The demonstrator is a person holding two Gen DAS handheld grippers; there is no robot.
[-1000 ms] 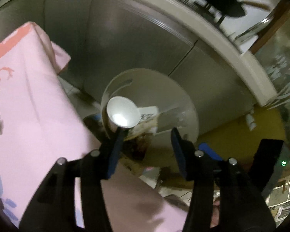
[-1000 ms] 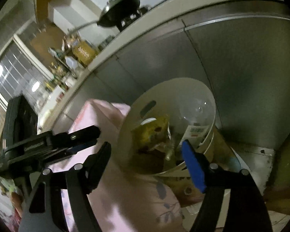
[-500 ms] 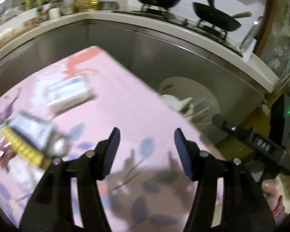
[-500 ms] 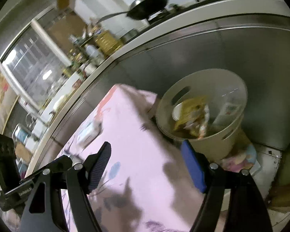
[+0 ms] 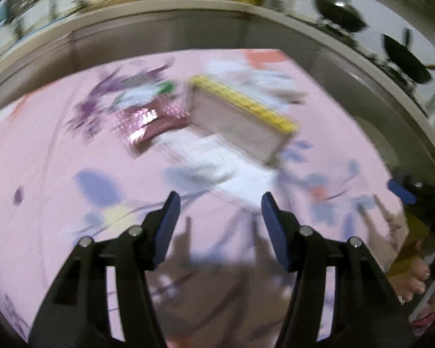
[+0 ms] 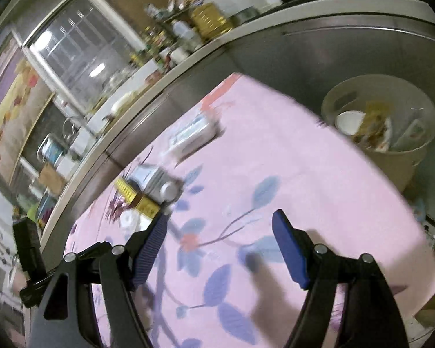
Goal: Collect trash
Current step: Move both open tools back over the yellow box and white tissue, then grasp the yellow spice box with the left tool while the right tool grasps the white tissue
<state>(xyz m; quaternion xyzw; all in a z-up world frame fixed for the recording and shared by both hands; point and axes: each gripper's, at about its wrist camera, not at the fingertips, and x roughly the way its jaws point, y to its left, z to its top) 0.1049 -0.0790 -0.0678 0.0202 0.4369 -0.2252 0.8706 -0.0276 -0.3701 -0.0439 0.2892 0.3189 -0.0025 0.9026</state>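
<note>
In the left wrist view, the left hand-held gripper (image 5: 219, 207) hangs over the pink flowered tabletop (image 5: 58, 150) with its blue-padded jaws apart and nothing between them; they have just been opening. Ahead of it, blurred, lie the remaining pieces of trash: a flat pack with a yellow edge (image 5: 240, 121) tilted across the cloth, a shiny purple wrapper (image 5: 150, 123) touching its left side, a white sheet (image 5: 217, 156) below it, and a white item with a green spot (image 5: 148, 94) farther back. At the right edge the tip of the right hand-held gripper (image 5: 400, 192) and some fingers (image 5: 420, 278) show. In the right wrist view, the right hand-held gripper (image 6: 220, 220) holds its jaws wide and empty above the same cloth. The beige trash bin (image 6: 403, 150) stands off the tabletop's far right edge, with a white cup (image 6: 349, 121) and yellow wrappers (image 6: 374, 127) inside. On the cloth, a white box (image 6: 192, 133) lies near the far edge, and a yellow-edged pack beside a bottle with a white cap (image 6: 156, 184) lies just left of the jaws.
</note>
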